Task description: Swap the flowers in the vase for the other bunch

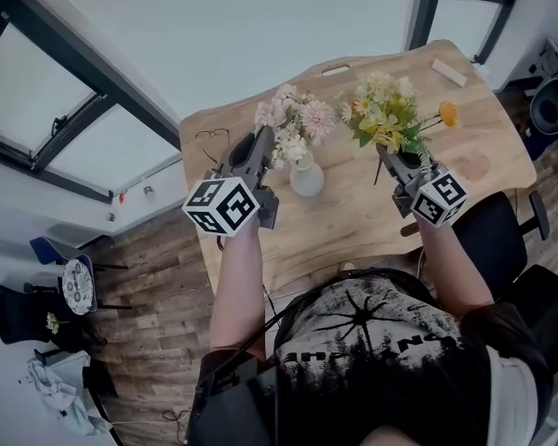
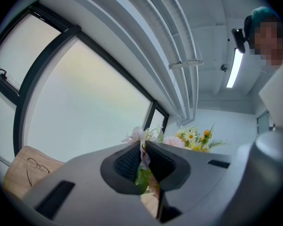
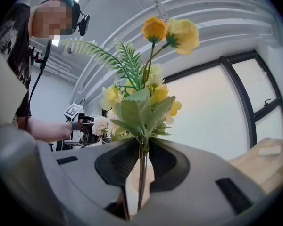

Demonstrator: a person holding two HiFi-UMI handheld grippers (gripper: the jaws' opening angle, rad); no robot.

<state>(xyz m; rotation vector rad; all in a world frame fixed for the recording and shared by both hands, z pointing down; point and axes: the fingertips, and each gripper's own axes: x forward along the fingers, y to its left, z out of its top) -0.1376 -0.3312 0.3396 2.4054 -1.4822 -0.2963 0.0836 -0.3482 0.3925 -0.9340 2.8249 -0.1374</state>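
A pink and white bunch (image 1: 293, 119) stands over the mouth of a small white vase (image 1: 307, 177) on the wooden table (image 1: 353, 221). My left gripper (image 1: 262, 147) is shut on its stems from the left. Whether the stems still reach into the vase I cannot tell. In the left gripper view the jaws (image 2: 144, 150) pinch green leaves and stems, with pink blooms (image 2: 137, 135) beyond. To the right, above the table, my right gripper (image 1: 392, 159) is shut on the stems of a yellow bunch (image 1: 386, 110). In the right gripper view the thin stems (image 3: 141, 173) pass between its shut jaws below the yellow blooms (image 3: 153, 29).
A pair of glasses (image 1: 212, 137) lies at the table's left edge. A small wooden block (image 1: 449, 72) sits at the far right corner. A black chair (image 1: 502, 240) stands by the table's right side. Windows run along the left wall.
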